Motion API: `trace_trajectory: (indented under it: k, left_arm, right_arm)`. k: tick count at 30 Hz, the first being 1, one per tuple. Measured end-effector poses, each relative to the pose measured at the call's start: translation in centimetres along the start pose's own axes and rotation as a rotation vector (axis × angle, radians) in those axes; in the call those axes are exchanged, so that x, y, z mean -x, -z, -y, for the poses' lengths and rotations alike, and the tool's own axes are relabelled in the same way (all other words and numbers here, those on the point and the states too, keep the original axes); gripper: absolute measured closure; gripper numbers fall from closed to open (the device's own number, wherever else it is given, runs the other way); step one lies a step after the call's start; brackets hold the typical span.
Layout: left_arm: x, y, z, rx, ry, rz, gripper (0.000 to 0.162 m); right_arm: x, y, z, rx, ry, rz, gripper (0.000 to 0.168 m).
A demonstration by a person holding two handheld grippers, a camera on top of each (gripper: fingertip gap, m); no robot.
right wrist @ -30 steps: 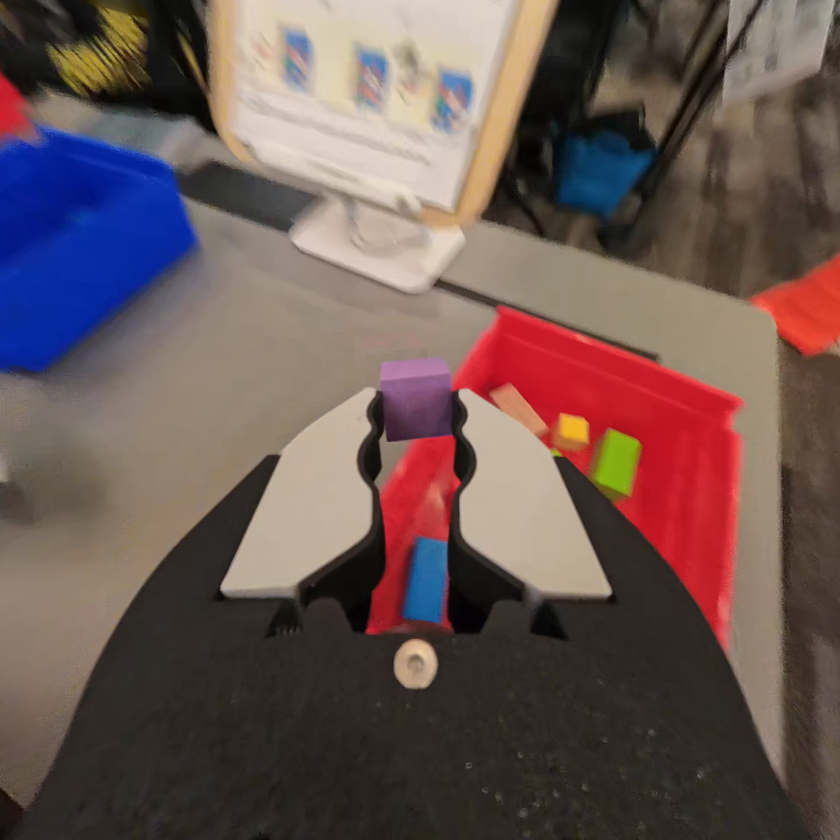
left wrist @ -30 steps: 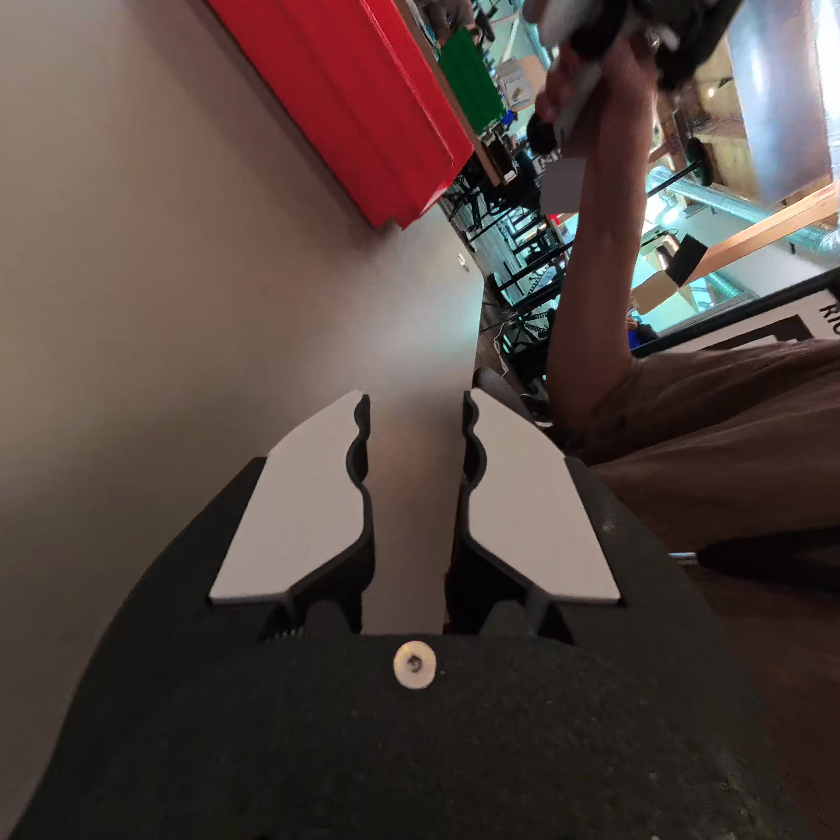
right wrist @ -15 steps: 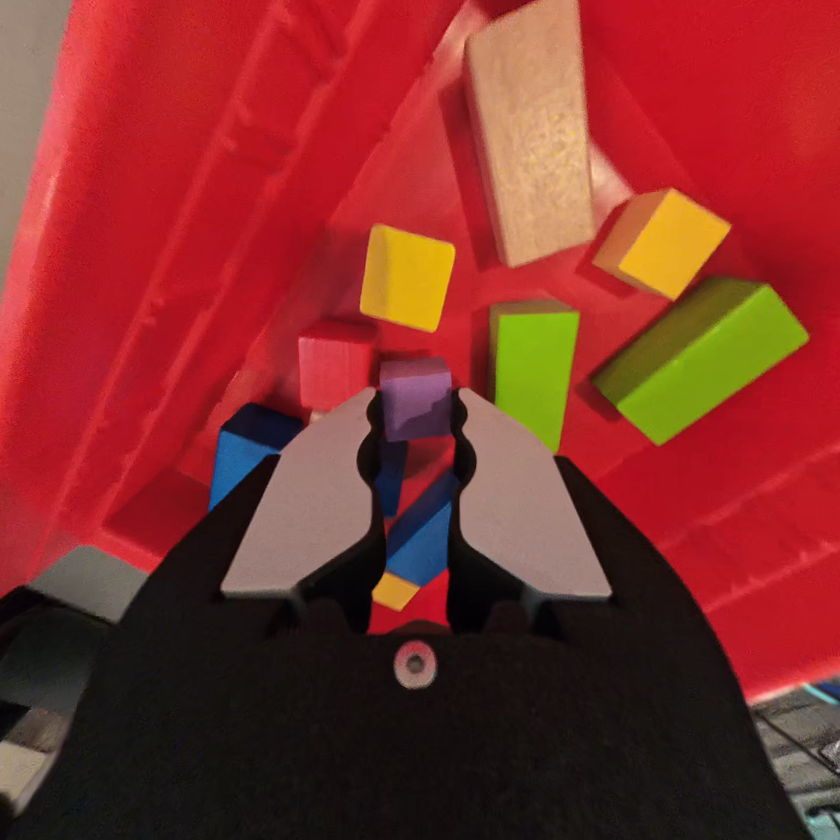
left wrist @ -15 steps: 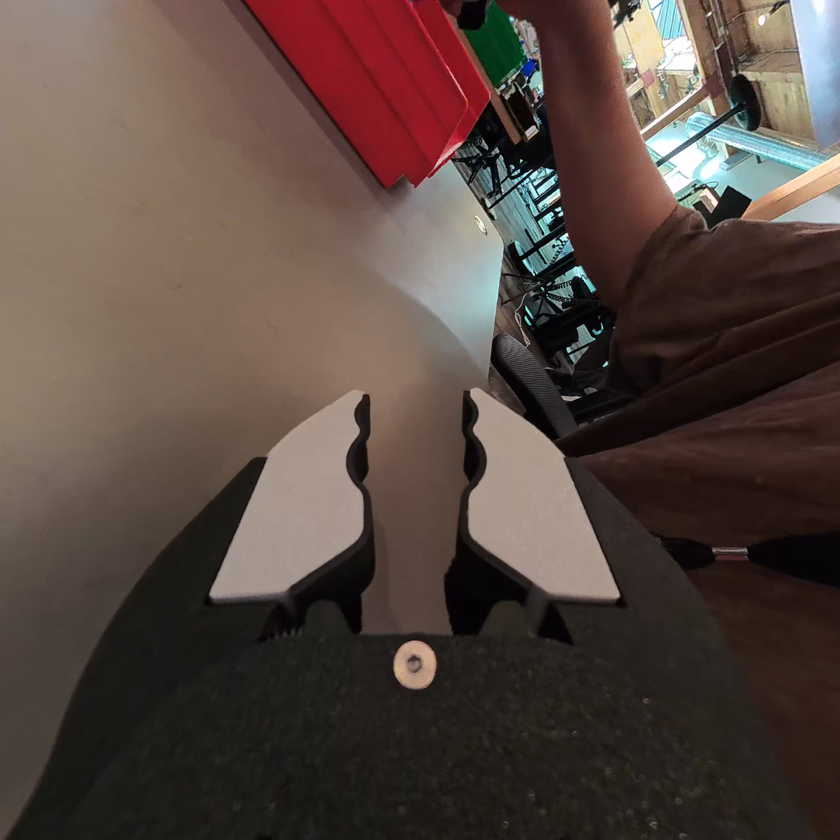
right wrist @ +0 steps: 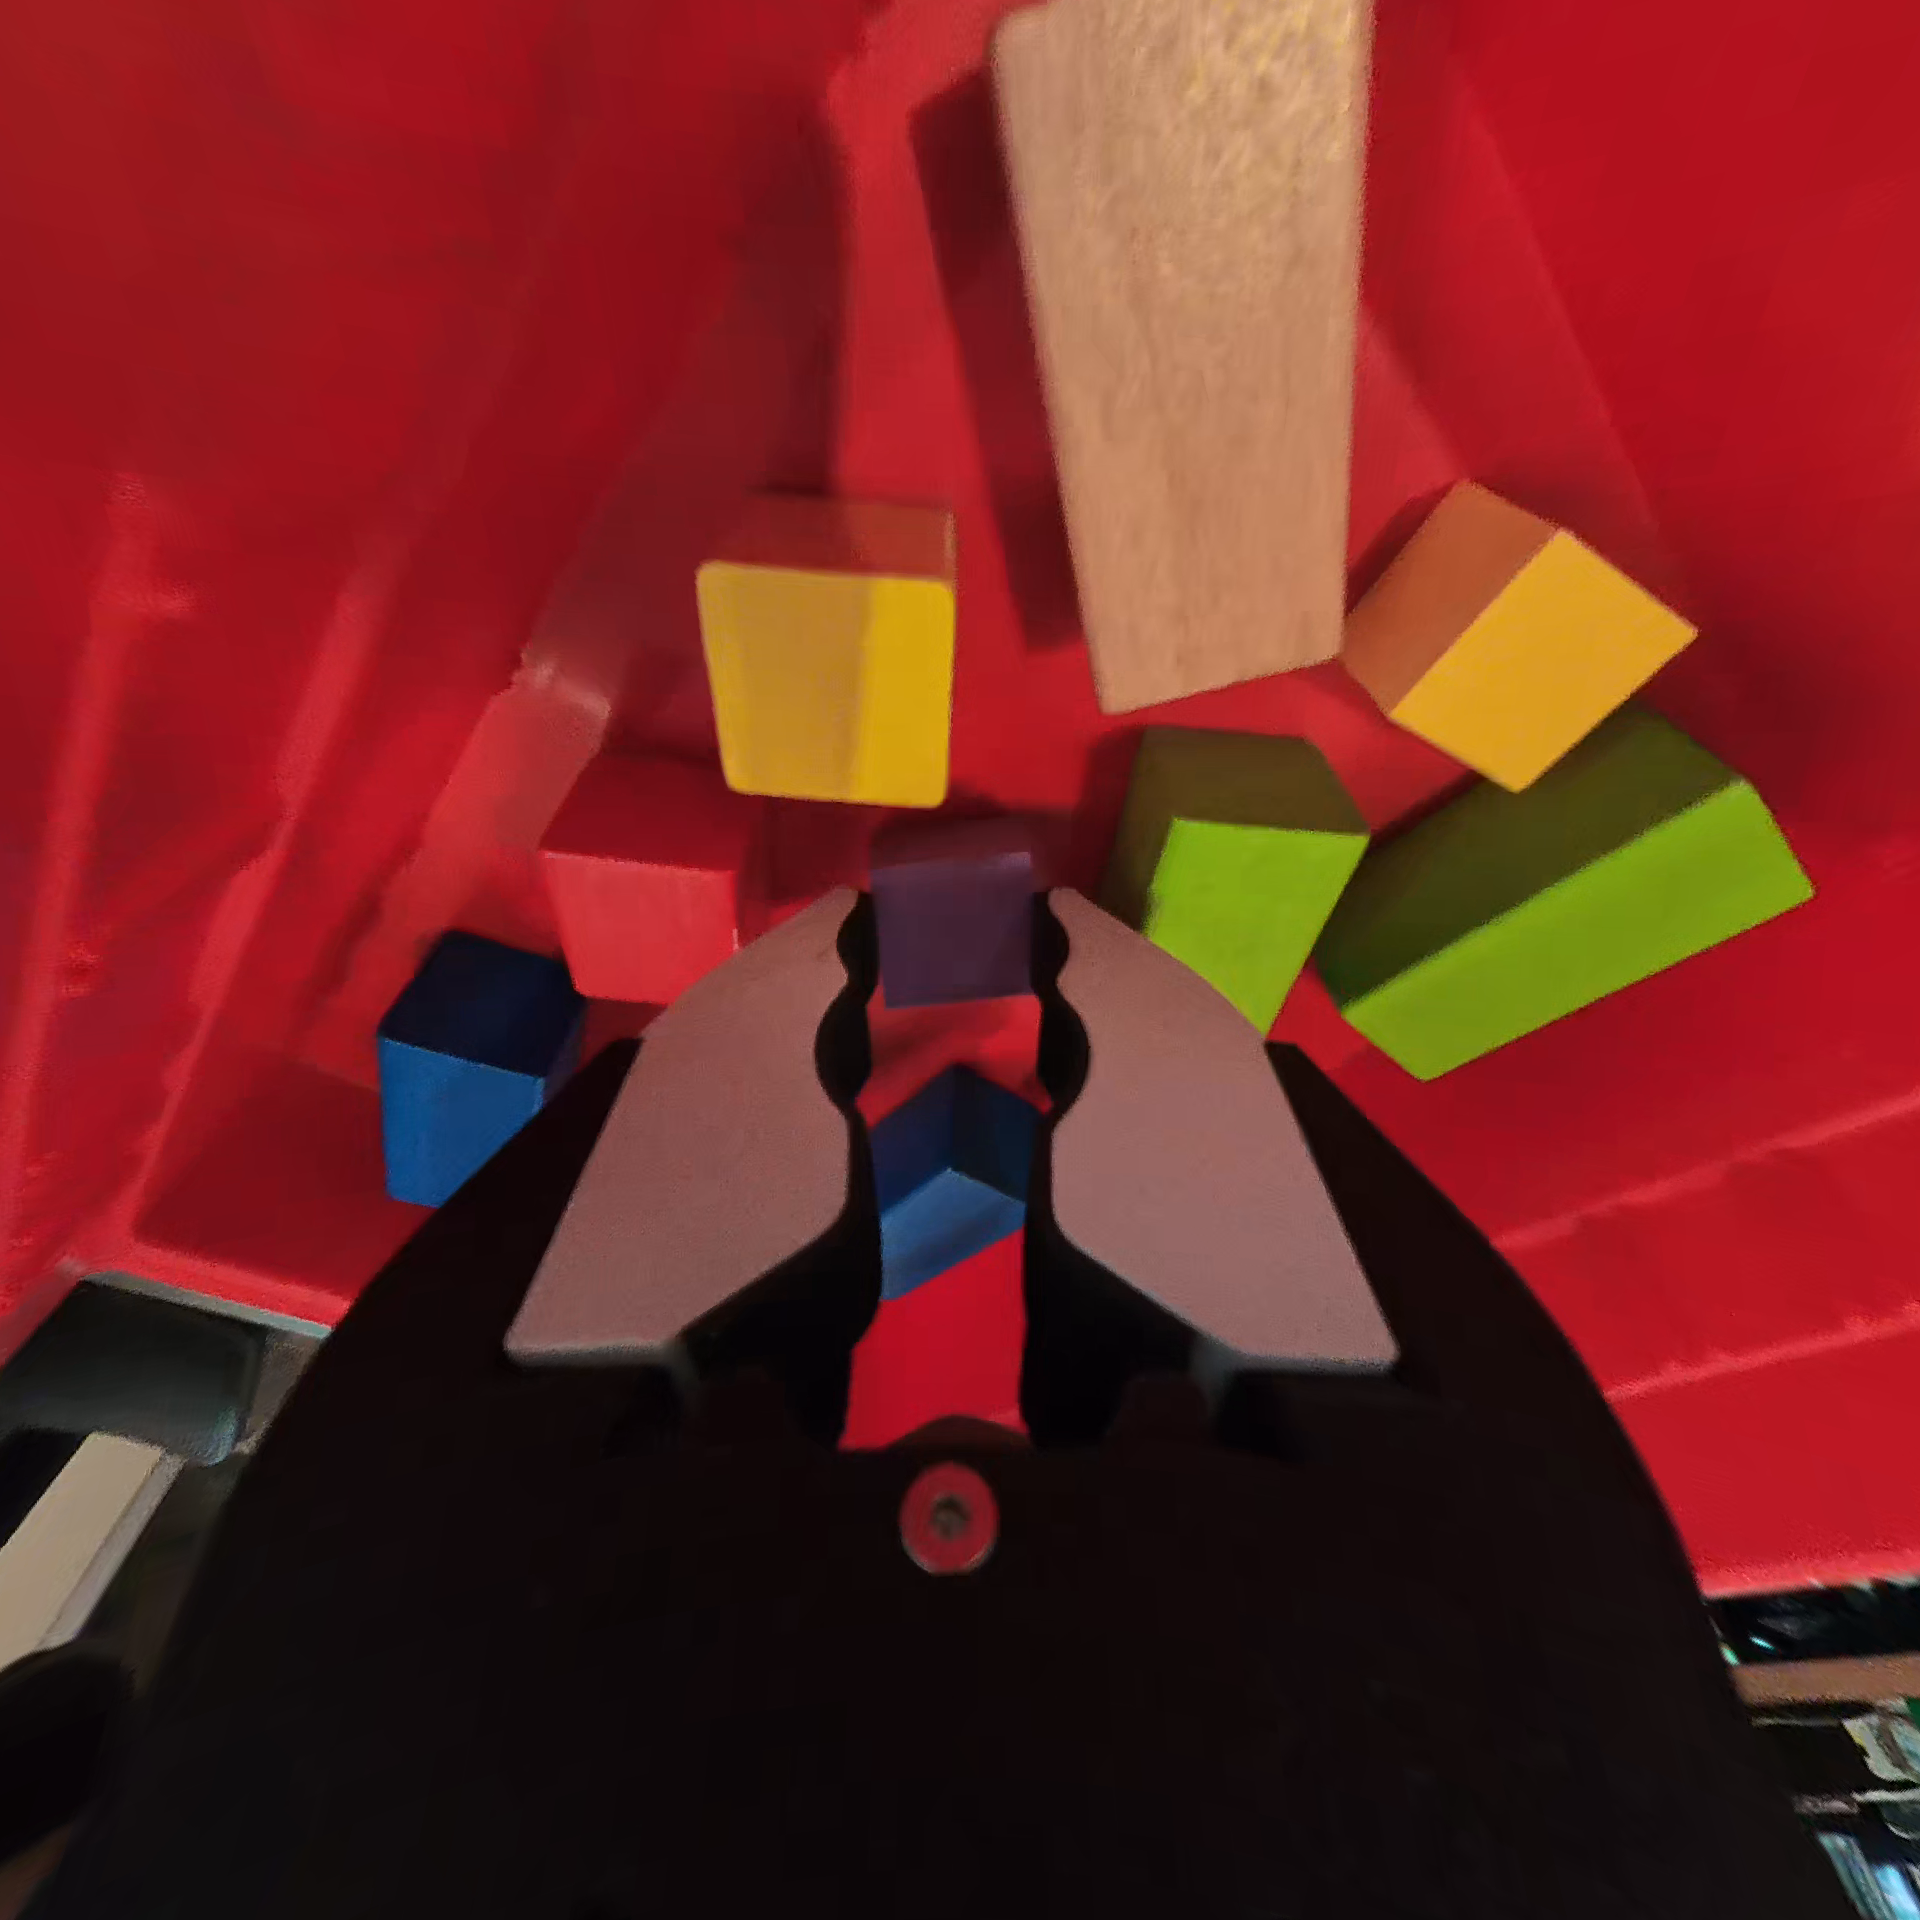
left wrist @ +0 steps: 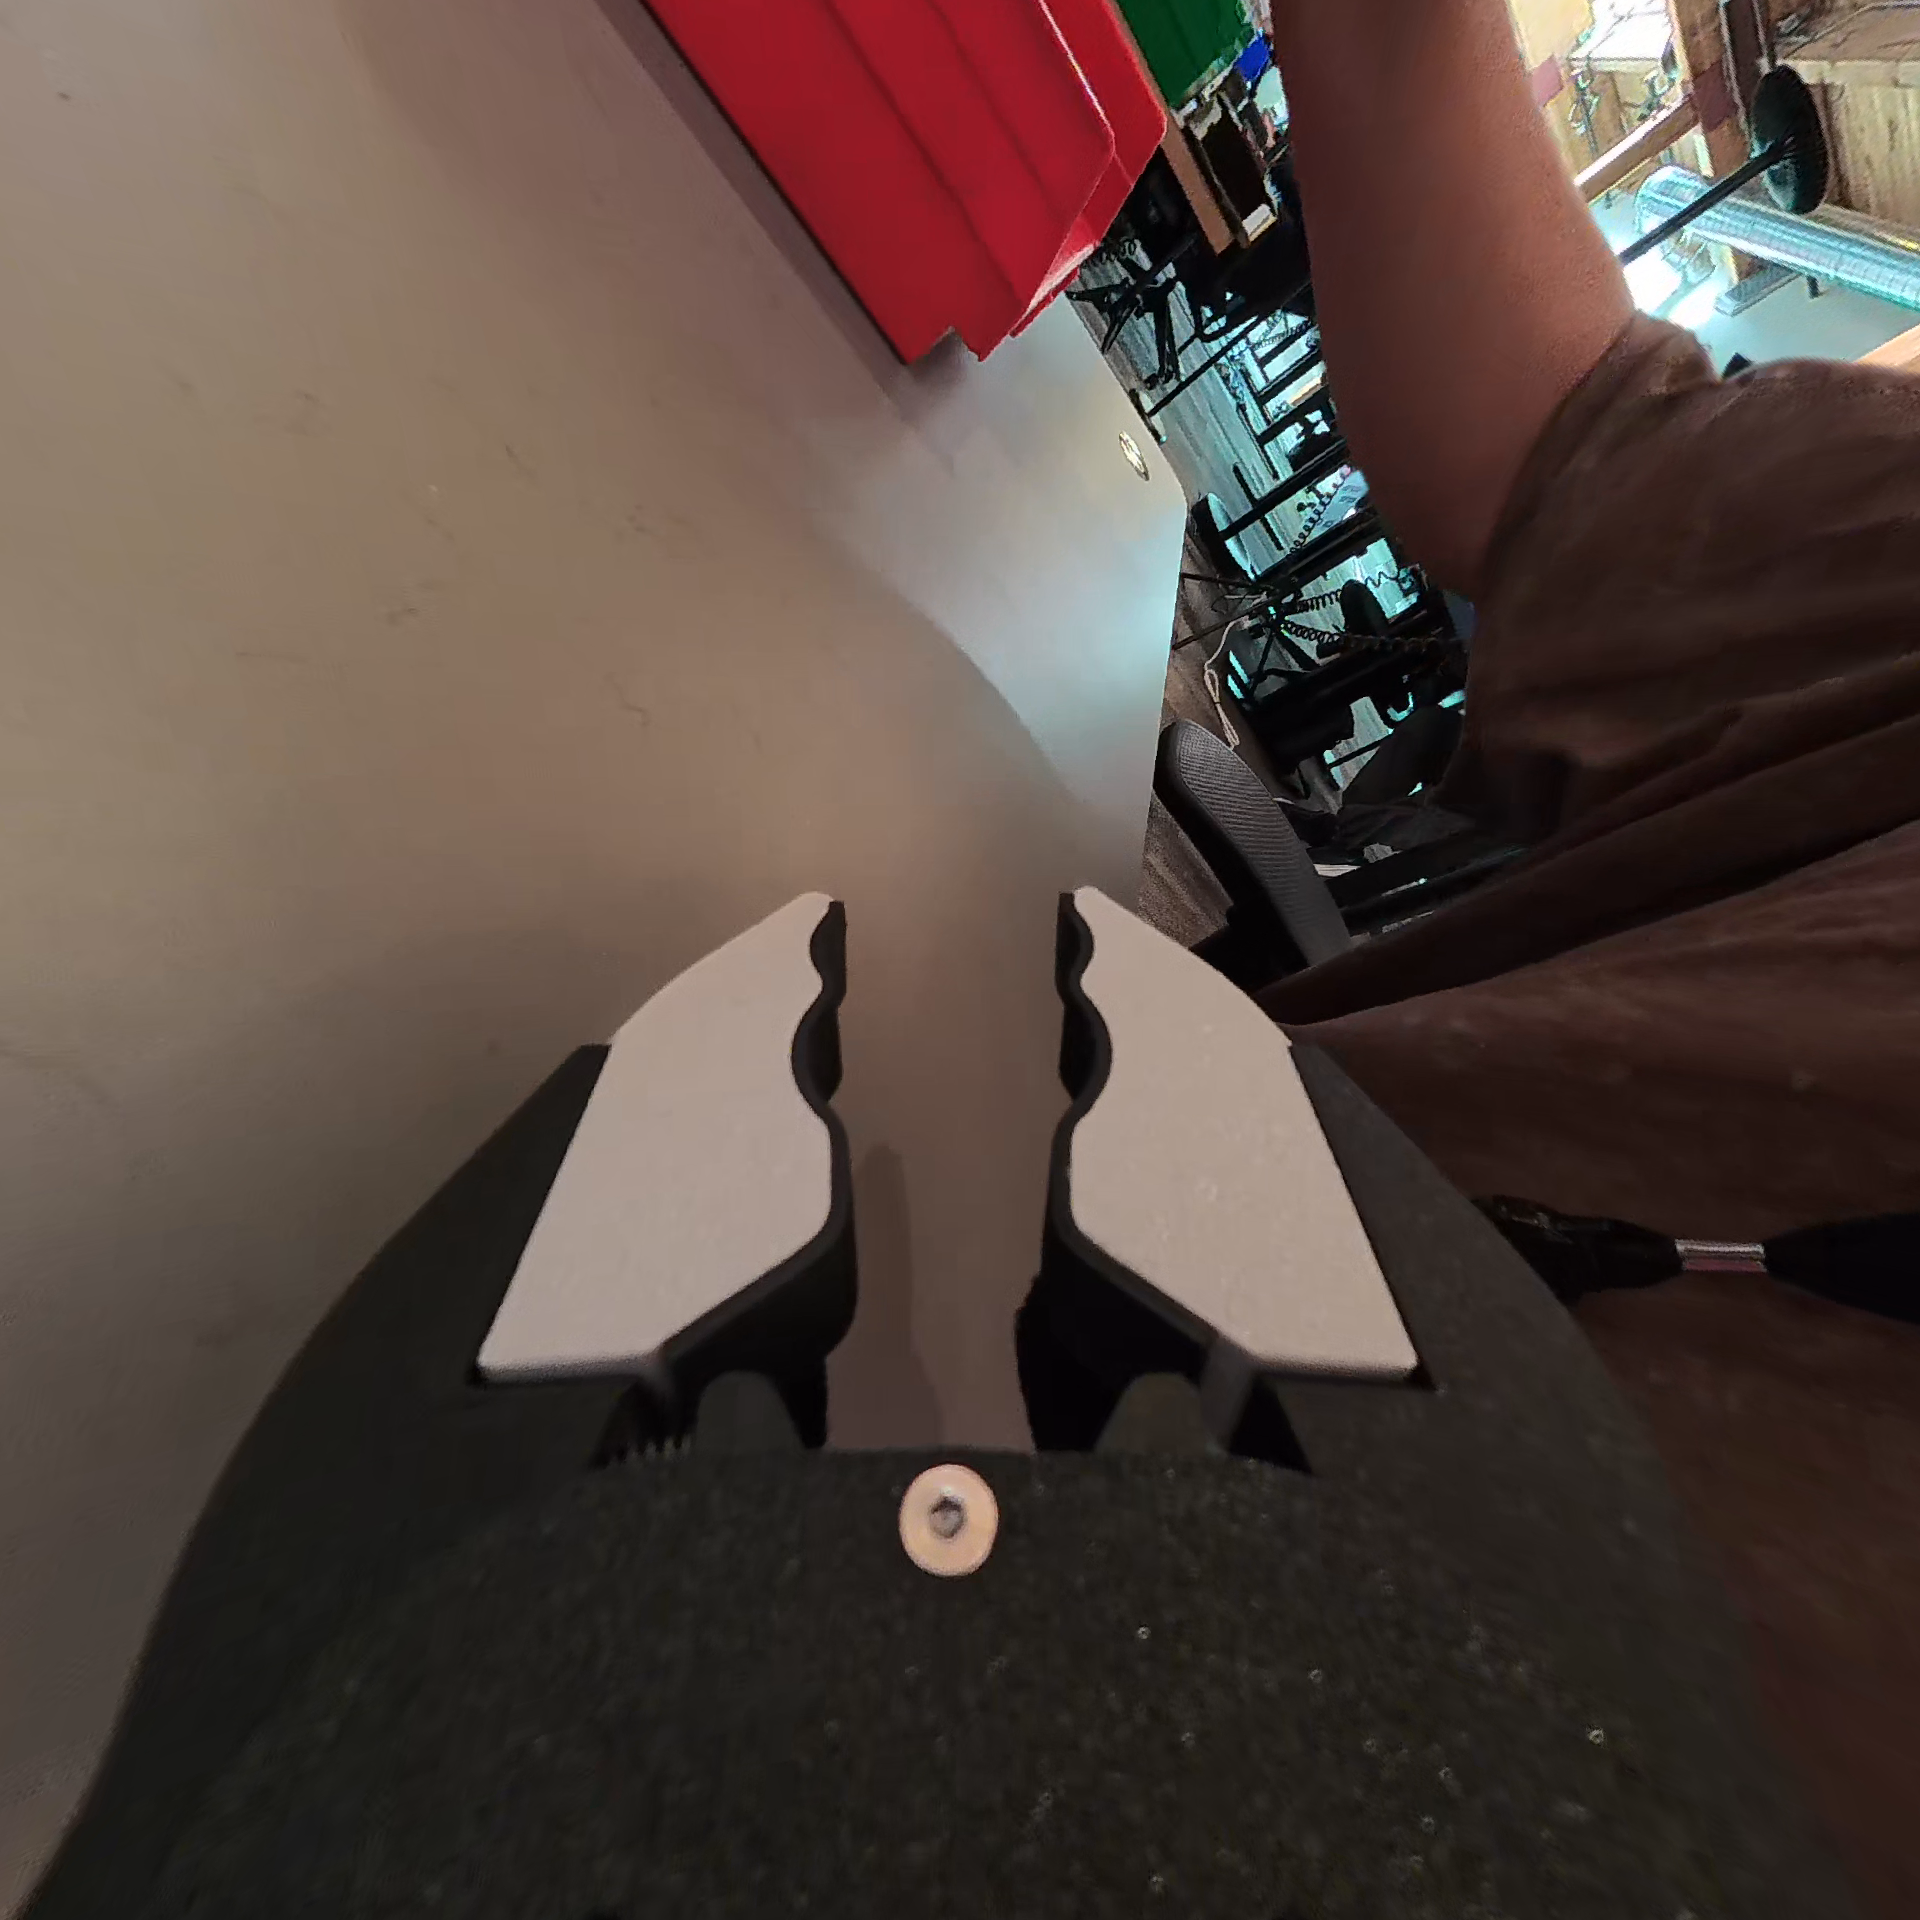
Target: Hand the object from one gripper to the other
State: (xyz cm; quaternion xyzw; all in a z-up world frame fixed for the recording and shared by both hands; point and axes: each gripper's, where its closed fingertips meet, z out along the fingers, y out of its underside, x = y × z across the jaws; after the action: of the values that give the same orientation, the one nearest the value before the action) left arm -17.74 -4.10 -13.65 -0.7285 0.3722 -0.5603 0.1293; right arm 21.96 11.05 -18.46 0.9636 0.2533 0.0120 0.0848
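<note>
- Right now my right gripper (right wrist: 954,914) pinches the purple cube (right wrist: 954,925) at its very tips, at mid-frame in the right wrist view, pointing down into the red bin (right wrist: 312,416).
- Gripping it only at the tips keeps most of the cube clear of my fingers, which I judge would leave room for another gripper to take it.
- Below the cube, lower in the frame, a blue block (right wrist: 951,1174) shows through the gap between my fingers; another blue block (right wrist: 468,1070) lies at left.
- Farther up sit a red block (right wrist: 644,914), a yellow cube (right wrist: 831,665), two green blocks (right wrist: 1236,883) and a plain wooden slab (right wrist: 1195,343).
- My left gripper (left wrist: 951,925) is empty, its fingers set moderately apart, lying low along the grey table (left wrist: 364,520).
- Only the left wrist view shows the table, the bin's outside wall at upper centre, and my arm (left wrist: 1455,260) reaching up at upper right.
- Only the right wrist view shows the cube and the bin's contents; neither view shows the other gripper.
</note>
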Motion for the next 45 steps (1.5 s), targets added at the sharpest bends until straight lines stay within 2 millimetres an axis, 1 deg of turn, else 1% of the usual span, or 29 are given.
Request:
trace_trajectory:
  k: [3, 4, 7, 11, 12, 13, 14, 15, 17, 18, 19, 20, 21, 22, 23, 24, 25, 26, 27, 28, 29, 31, 33, 35, 37, 39, 42, 44, 45]
  left_arm:
    - [-0.1, -0.1, -0.2, 0.009, -0.009, 0.004, 0.124]
    - [-0.1, -0.1, -0.2, 0.011, -0.012, 0.010, 0.124]
    - [0.0, -0.2, -0.3, 0.014, -0.015, 0.017, 0.124]
    - [0.3, -0.4, -0.5, 0.030, -0.008, 0.022, 0.123]
    - [0.2, -0.4, -0.6, 0.032, -0.012, 0.022, 0.124]
    - [0.2, -0.4, -0.6, 0.033, -0.017, 0.021, 0.124]
    - [0.1, -0.3, -0.6, 0.033, -0.022, 0.022, 0.124]
    - [0.1, -0.2, -0.6, 0.032, -0.029, 0.025, 0.124]
    - [0.1, 0.1, -0.6, 0.034, -0.042, 0.042, 0.123]
    - [0.1, 0.4, -0.6, 0.033, -0.047, 0.059, 0.123]
    - [0.0, 0.9, -0.4, 0.028, -0.058, 0.072, 0.123]
    - [-0.3, 1.6, -0.2, 0.024, -0.074, 0.086, 0.123]
    - [-0.4, 2.5, 0.3, 0.022, -0.092, 0.109, 0.123]
    - [-0.4, 3.6, 0.9, 0.023, -0.112, 0.148, 0.122]
    - [-0.2, 5.0, 1.8, 0.026, -0.138, 0.205, 0.120]
    - [0.5, 6.8, 3.1, 0.017, -0.161, 0.298, 0.120]
    - [1.5, 9.0, 4.7, -0.007, -0.173, 0.413, 0.120]
    - [2.6, 11.3, 6.4, -0.039, -0.171, 0.525, 0.119]
    - [3.8, 13.6, 8.0, -0.066, -0.160, 0.624, 0.113]
    - [5.3, 15.7, 9.4, -0.080, -0.141, 0.722, 0.102]
    - [7.2, 17.7, 10.6, -0.081, -0.119, 0.824, 0.092]
    - [11.2, 21.2, 12.9, -0.074, -0.068, 1.008, 0.083]
    - [15.3, 23.3, 14.5, -0.057, 0.003, 1.107, 0.081]
    - [19.4, 24.6, 15.8, -0.036, 0.086, 1.161, 0.080]
    - [23.1, 25.3, 16.5, -0.004, 0.161, 1.189, 0.082]
    - [26.1, 25.5, 17.0, 0.028, 0.215, 1.199, 0.085]
    - [29.6, 25.9, 16.9, 0.103, 0.285, 1.238, 0.094]
    - [30.9, 25.7, 16.1, 0.148, 0.364, 1.227, 0.102]
    - [31.2, 25.4, 15.9, 0.143, 0.405, 1.203, 0.113]
  right_arm:
    - [-0.3, 0.2, 0.6, -0.022, -0.032, 0.042, 0.140]
    - [-0.5, 0.1, 0.6, -0.017, -0.030, 0.034, 0.140]
    - [-0.4, -0.1, 0.2, -0.006, -0.009, 0.046, 0.140]
    - [-0.3, -0.3, 0.0, -0.051, -0.015, 0.048, 0.139]
    - [-0.3, 0.0, -0.2, -0.066, -0.017, 0.041, 0.136]
    - [-0.2, 0.7, -0.4, -0.099, -0.021, 0.031, 0.130]
    - [-0.2, 1.9, -0.5, -0.162, -0.029, 0.003, 0.129]
    - [-0.3, 3.8, -0.6, -0.250, -0.049, -0.040, 0.126]
    - [0.3, 8.5, -1.0, -0.483, -0.110, -0.117, 0.124]
    - [1.3, 11.0, -1.4, -0.620, -0.143, -0.138, 0.124]
    - [2.9, 13.2, -1.7, -0.766, -0.168, -0.139, 0.124]
    - [5.1, 15.0, -1.9, -0.916, -0.181, -0.113, 0.125]
    - [8.0, 16.4, -1.9, -1.054, -0.168, -0.060, 0.125]
    - [11.5, 17.3, -1.8, -1.172, -0.126, 0.006, 0.124]
    - [15.3, 17.8, -1.5, -1.279, -0.063, 0.082, 0.125]
    - [19.3, 17.9, -1.2, -1.374, 0.017, 0.165, 0.125]
    - [23.2, 17.7, -0.9, -1.447, 0.095, 0.248, 0.125]
    - [26.8, 17.1, -0.5, -1.485, 0.156, 0.330, 0.125]
    - [30.0, 16.1, 0.0, -1.481, 0.213, 0.411, 0.125]
    - [32.8, 15.2, 0.6, -1.470, 0.260, 0.486, 0.125]
    - [35.1, 14.4, 1.2, -1.464, 0.309, 0.539, 0.125]
    - [38.0, 12.7, 2.6, -1.451, 0.346, 0.609, 0.124]
    - [40.4, 11.1, 3.0, -1.361, 0.389, 0.725, 0.123]
    - [41.3, 10.0, 3.0, -1.302, 0.404, 0.777, 0.123]
    - [40.9, 9.3, 3.2, -1.306, 0.396, 0.759, 0.123]
    - [40.0, 8.6, 3.4, -1.308, 0.354, 0.743, 0.123]
    - [39.2, 7.5, 3.1, -1.281, 0.324, 0.738, 0.123]
    - [38.7, 7.3, 3.1, -1.283, 0.310, 0.721, 0.123]
    - [38.6, 7.3, 3.0, -1.284, 0.306, 0.718, 0.123]
